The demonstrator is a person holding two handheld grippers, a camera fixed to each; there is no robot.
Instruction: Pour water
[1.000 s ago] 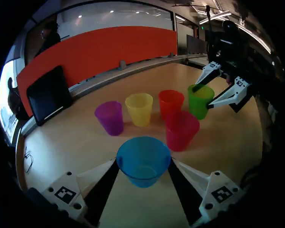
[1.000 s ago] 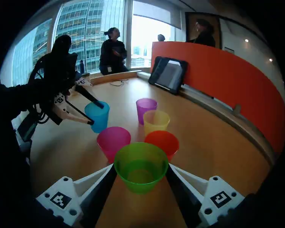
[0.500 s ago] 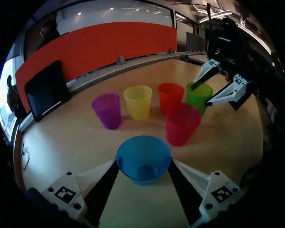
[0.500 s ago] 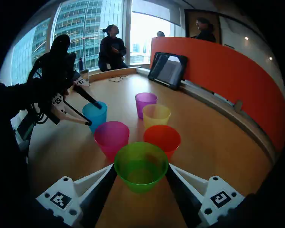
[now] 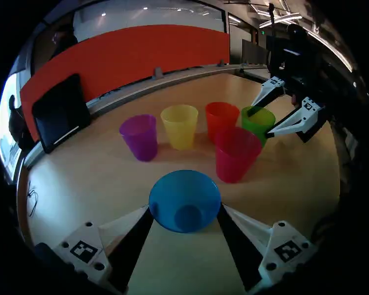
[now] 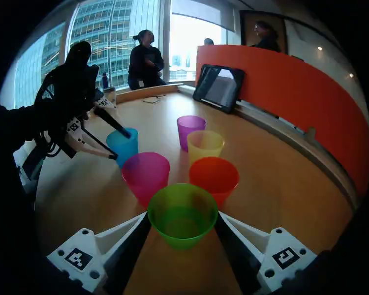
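In the left gripper view my left gripper is shut on a blue cup, tipped so its inside faces the camera. Beyond it on the wooden table stand a pink cup, a purple cup, a yellow cup and an orange cup. In the right gripper view my right gripper is shut on a green cup, held upright. The left gripper with the blue cup shows at the left there, and the right gripper with the green cup shows far right in the left gripper view.
A dark tablet leans against the orange partition along the table's far edge. People stand by the windows. The pink cup, orange cup, yellow cup and purple cup cluster mid-table.
The blue cup has tipped further forward in my left gripper, showing more of its bottom. The right gripper with the green cup has moved slightly closer to the orange and pink cups.
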